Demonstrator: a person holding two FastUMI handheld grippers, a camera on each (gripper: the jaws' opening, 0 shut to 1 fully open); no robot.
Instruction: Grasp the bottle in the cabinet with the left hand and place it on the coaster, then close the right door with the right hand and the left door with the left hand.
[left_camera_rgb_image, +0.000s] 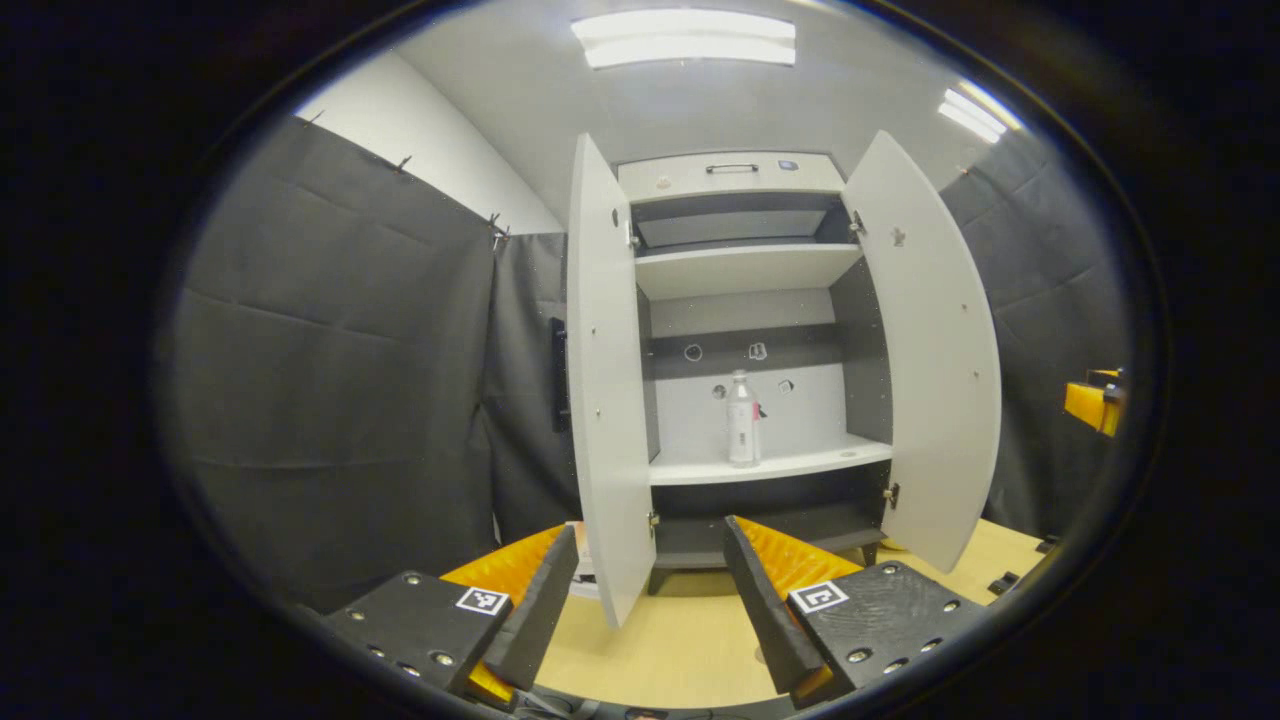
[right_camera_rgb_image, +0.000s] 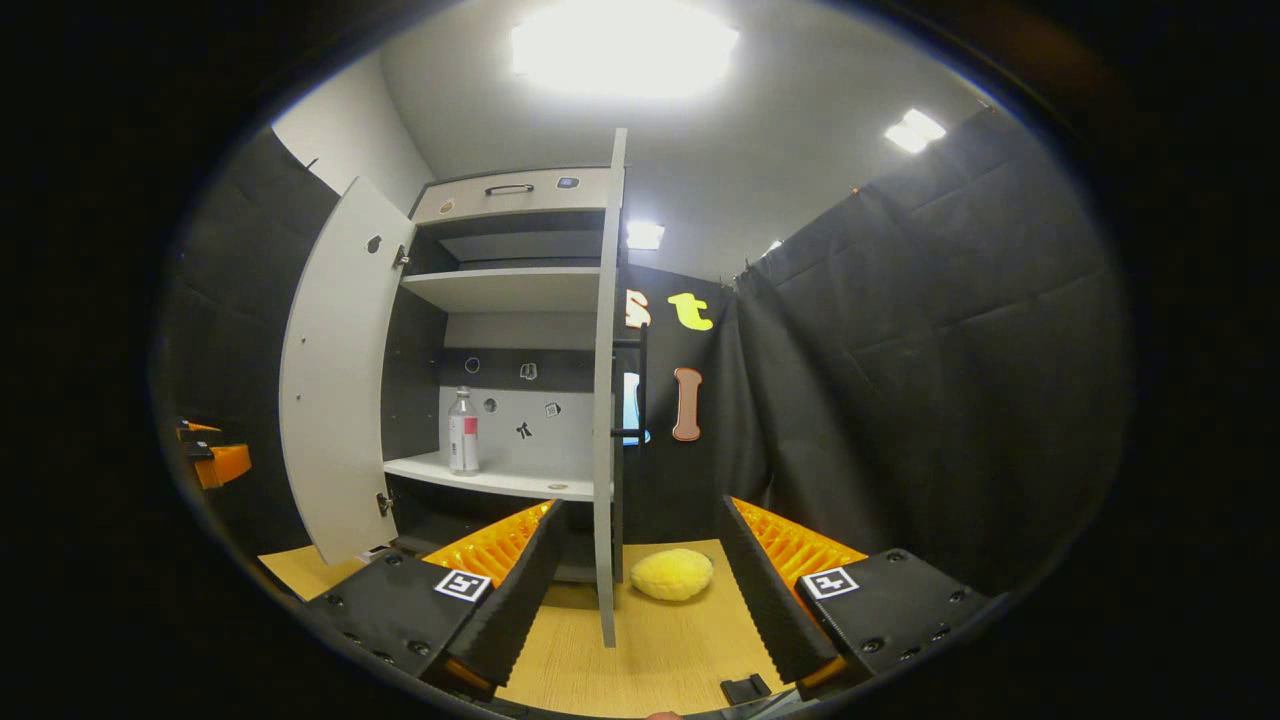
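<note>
A clear bottle (left_camera_rgb_image: 741, 432) with a pale label stands upright on the lower shelf of the white cabinet (left_camera_rgb_image: 735, 178); in the right gripper view the bottle (right_camera_rgb_image: 462, 432) shows at the shelf's left part. Both doors hang open: the left door (left_camera_rgb_image: 605, 400) and the right door (left_camera_rgb_image: 940, 370), the latter edge-on (right_camera_rgb_image: 605, 400) in the right gripper view. My left gripper (left_camera_rgb_image: 650, 535) is open above the table, well short of the cabinet. My right gripper (right_camera_rgb_image: 640, 515) is open too, in front of the right door's edge. Neither holds anything.
A yellow, round, soft-looking object (right_camera_rgb_image: 672, 574) lies on the wooden table (right_camera_rgb_image: 650, 650) right of the right door. A small black piece (right_camera_rgb_image: 745, 688) sits near the table's front. The other gripper (left_camera_rgb_image: 1095, 400) shows at the far right, and the left one (right_camera_rgb_image: 215, 460) at the far left.
</note>
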